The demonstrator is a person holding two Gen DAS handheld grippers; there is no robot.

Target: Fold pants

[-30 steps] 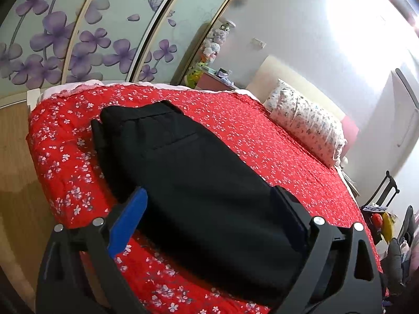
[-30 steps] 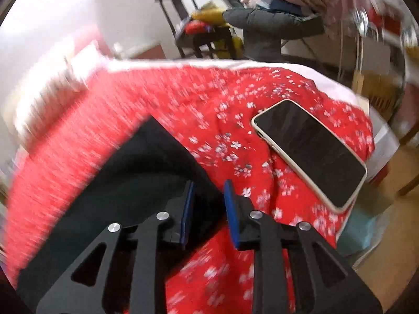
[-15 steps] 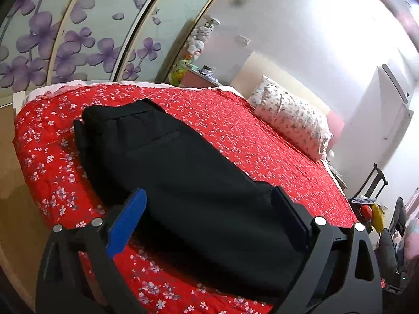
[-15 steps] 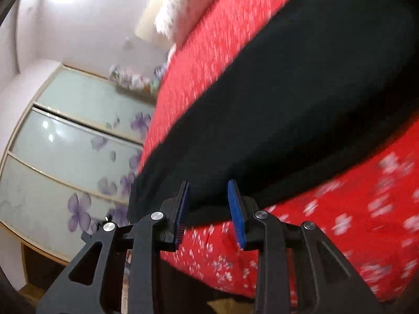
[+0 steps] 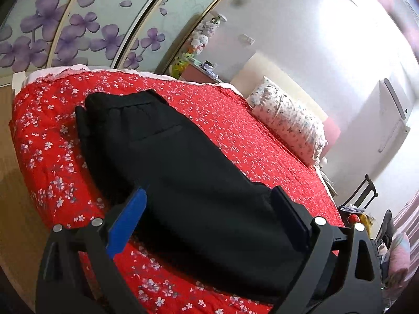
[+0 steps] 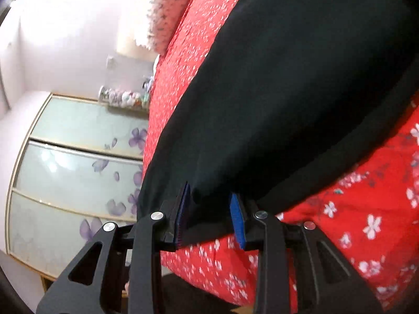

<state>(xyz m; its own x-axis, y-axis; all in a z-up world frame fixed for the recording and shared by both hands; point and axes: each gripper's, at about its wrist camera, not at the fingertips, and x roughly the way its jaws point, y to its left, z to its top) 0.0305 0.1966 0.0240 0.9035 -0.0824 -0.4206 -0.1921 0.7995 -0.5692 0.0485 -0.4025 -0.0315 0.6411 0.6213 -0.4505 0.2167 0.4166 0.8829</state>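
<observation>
Black pants (image 5: 183, 170) lie lengthwise on a red flowered bedspread (image 5: 262, 136), waistband at the far end toward the wardrobe. My left gripper (image 5: 208, 192) hovers over the near end of the pants, jaws wide open, with nothing between the pads. In the right wrist view the same pants (image 6: 288, 91) stretch away to the upper right. My right gripper (image 6: 209, 191) is rolled onto its side at their near edge, and the bunched black edge fills the gap from pad to pad. It is shut on that edge. Neither gripper shows in the other's view.
A flowered pillow (image 5: 288, 120) lies at the head of the bed on the right. Sliding wardrobe doors (image 5: 78, 26) with purple flowers stand beyond the bed. Wooden floor (image 5: 10, 183) runs along the left edge. A dark chair (image 5: 364, 193) with clutter stands at the far right.
The right wrist view swung from the phone and chair side round to the wardrobe, with the black edge staying between its pads. The left view barely shifted; its jaws stayed wide open.
</observation>
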